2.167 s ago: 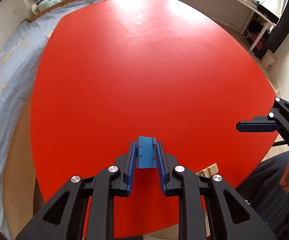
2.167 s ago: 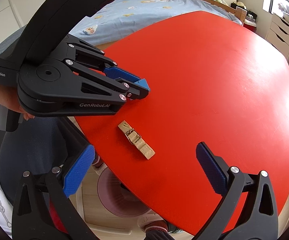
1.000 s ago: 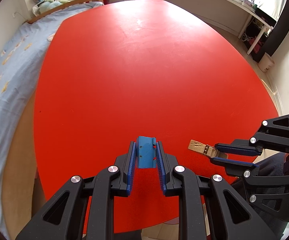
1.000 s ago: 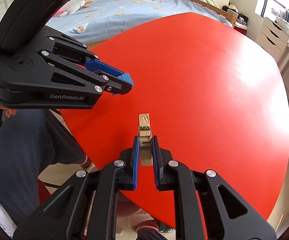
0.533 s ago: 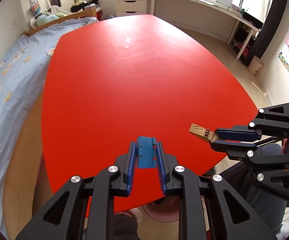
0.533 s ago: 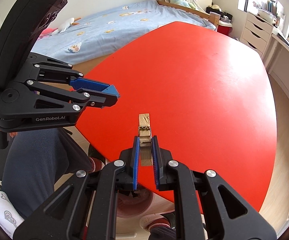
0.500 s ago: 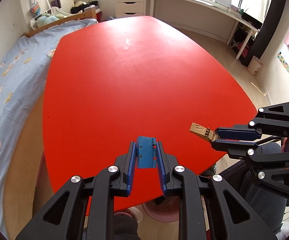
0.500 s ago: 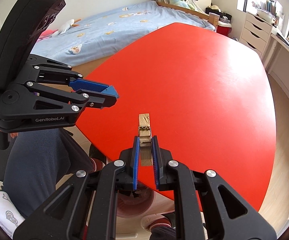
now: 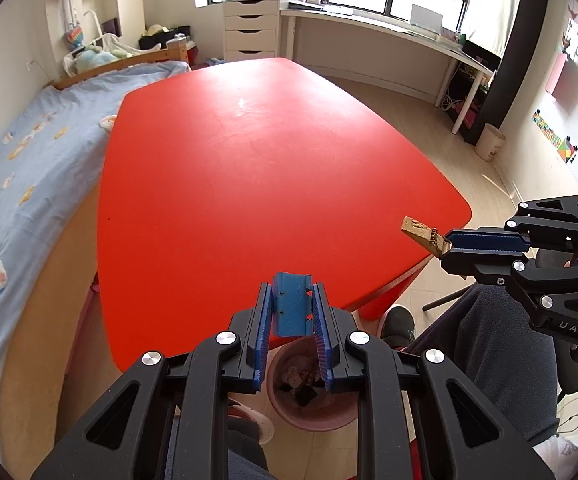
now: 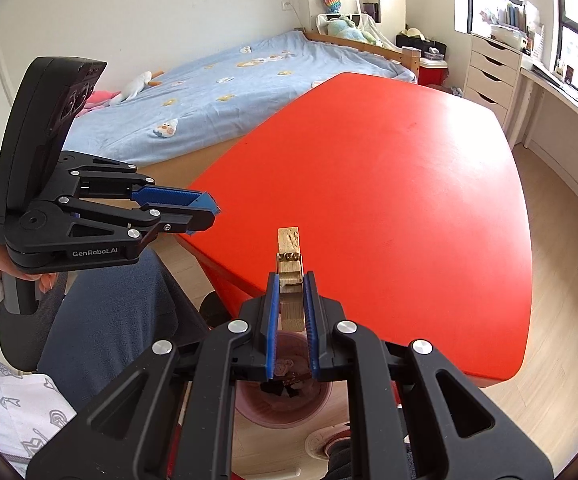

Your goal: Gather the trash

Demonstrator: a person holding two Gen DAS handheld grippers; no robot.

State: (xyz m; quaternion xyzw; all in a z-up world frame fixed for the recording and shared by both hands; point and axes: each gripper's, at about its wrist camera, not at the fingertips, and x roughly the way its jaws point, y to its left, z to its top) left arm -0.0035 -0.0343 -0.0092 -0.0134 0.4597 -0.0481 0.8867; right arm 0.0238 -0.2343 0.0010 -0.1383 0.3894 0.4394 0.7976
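Observation:
My left gripper [image 9: 292, 292] is shut on a small blue piece [image 9: 291, 312], held off the near edge of the red table [image 9: 249, 180]. Directly below it on the floor stands a pink bin [image 9: 321, 422] with scraps inside. At the right of that view, my right gripper [image 9: 447, 246] is shut on a wooden clothespin [image 9: 419, 232], just past the table's corner. In the right wrist view the clothespin [image 10: 288, 244] sticks out from the right gripper [image 10: 291, 280], the bin [image 10: 249, 412] lies beneath, and the left gripper [image 10: 205, 216] holds the blue piece [image 10: 209, 202] at left.
A bed with a blue sheet [image 9: 29, 168] runs along the table's left side. The person's legs in dark trousers [image 9: 489, 360] and a shoe [image 9: 399, 320] are beside the bin. A white drawer unit [image 9: 251, 28] and a long desk [image 9: 389, 28] stand at the back.
Both grippers have risen and drawn back from over the table to past its near edge, each still gripping its item. The pink bin has come into view beneath them.

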